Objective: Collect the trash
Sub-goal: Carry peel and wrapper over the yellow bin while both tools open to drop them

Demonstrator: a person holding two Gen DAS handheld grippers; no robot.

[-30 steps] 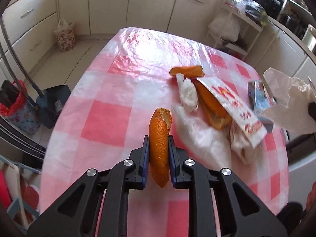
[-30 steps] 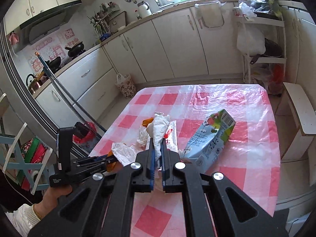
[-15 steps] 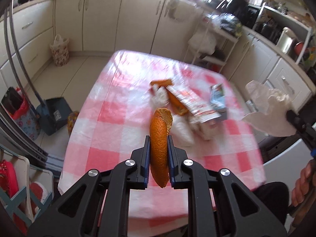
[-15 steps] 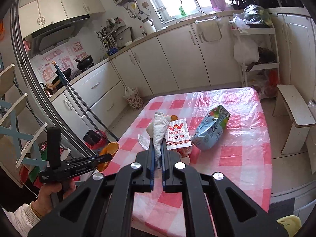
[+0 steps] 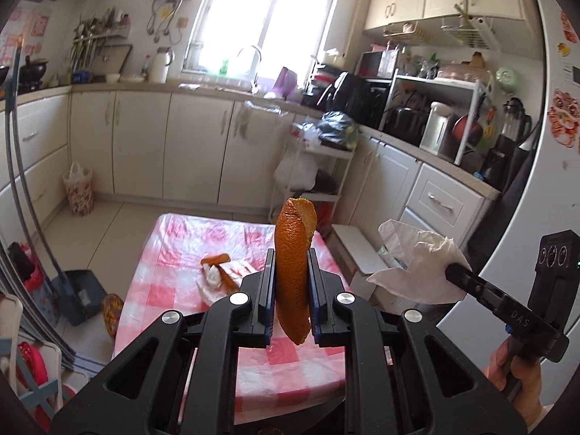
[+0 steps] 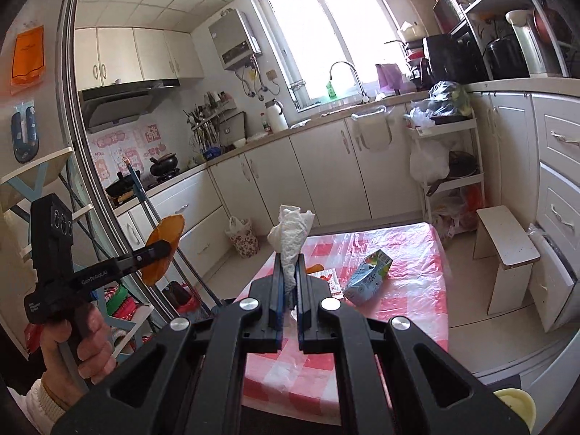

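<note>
Though loaded on both sides and held well clear of the pink-and-white checked, plastic-covered tabletop [image 6: 409, 253], not yet at any bin: carrying step in hand, pick-up done for two pieces. Left gripper [image 5: 291, 264] clamped on a long curled orange peel [image 5: 293, 250], upright between the jaws, tip toward 12 o'clock in the left wrist view. Right gripper [image 6: 289, 264] pinched tight on a crumpled white paper tissue [image 6: 291, 230], likewise sticking up toward 12. From the left wrist, right gripper out at 3 to 4 o'clock; from the right wrist, left gripper at 9 o'clock. Next move, by judgement: find the bin, bring each load over its mouth, spread the jaws, one side then the other; tissue light and likely to cling, so perhaps a shake. No bin plainly made out; pale yellow round rim [image 6: 514, 402] at 5 o'clock in the right wrist view, cannot tell what. Count: two pieces held, one peel and one tissue. Lying on the tabletop: one light-blue drink carton [image 6: 368, 277] on its side, one red-and-white printed paper wrapper [image 6: 328, 277] just at its 9 o'clock, one smaller orange peel strip [image 5: 215, 259], one white wad [image 5: 212, 277] beside it; possibly more orange under the wrapper, too small to tell.
</note>
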